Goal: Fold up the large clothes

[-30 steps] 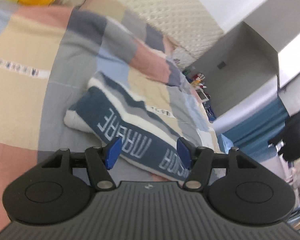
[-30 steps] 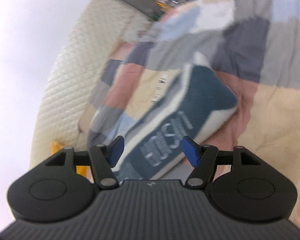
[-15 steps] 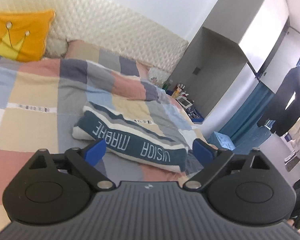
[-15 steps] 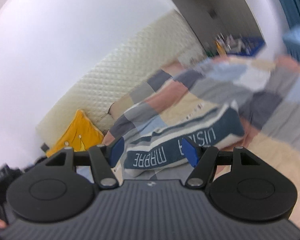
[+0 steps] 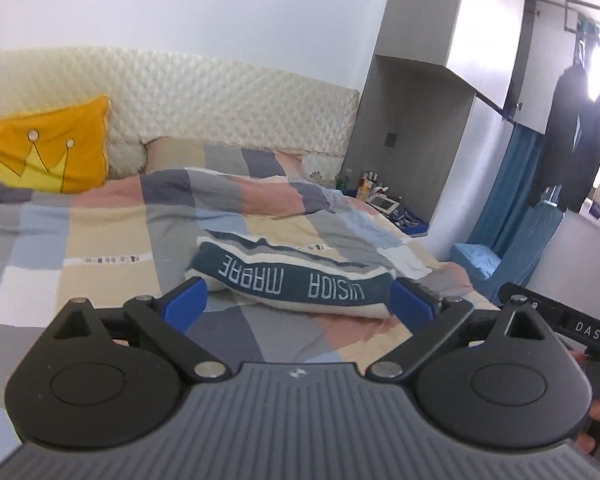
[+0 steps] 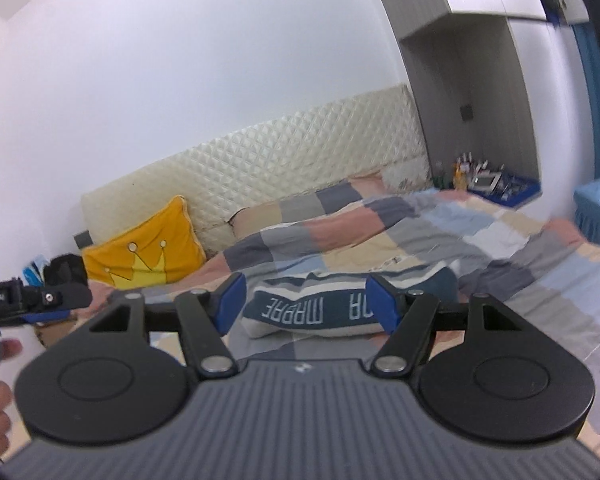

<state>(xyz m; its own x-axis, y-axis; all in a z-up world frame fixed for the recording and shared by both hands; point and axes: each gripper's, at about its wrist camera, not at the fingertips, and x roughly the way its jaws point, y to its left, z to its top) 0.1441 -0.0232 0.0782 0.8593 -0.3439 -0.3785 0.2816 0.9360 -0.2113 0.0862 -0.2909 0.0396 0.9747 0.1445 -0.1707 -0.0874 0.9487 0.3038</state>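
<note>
blue pads on the left gripper [image 5: 296,306] stand spread wide with only air between them; its jaws have just been opening, and nothing is held. the right gripper [image 6: 306,300] is parted too, less wide, also empty. both sit back from the bed, with the garment [image 5: 292,280] seen through the gap but lying well beyond the pads, not between them.

that garment, a teal and white knit with pale lettering, lies as a compact, thick bundle on the patchwork quilt [image 5: 100,240], about mid-bed, long side across the view. judging by its tidy oblong shape and by neither tool touching it, the fold looks finished or nearly so; no sleeve or hem trails out on the sides that show. what may remain is a final squaring, or another piece, though no second loose garment shows on the bed.

both grippers point roughly level, tipped a little downward toward the bundle, side by side. the other tool shows at each view's edge, with fingertips [image 6: 10,348] on its handle. behind sit a yellow pillow [image 5: 48,156] and a quilted headboard [image 5: 220,100].
</note>
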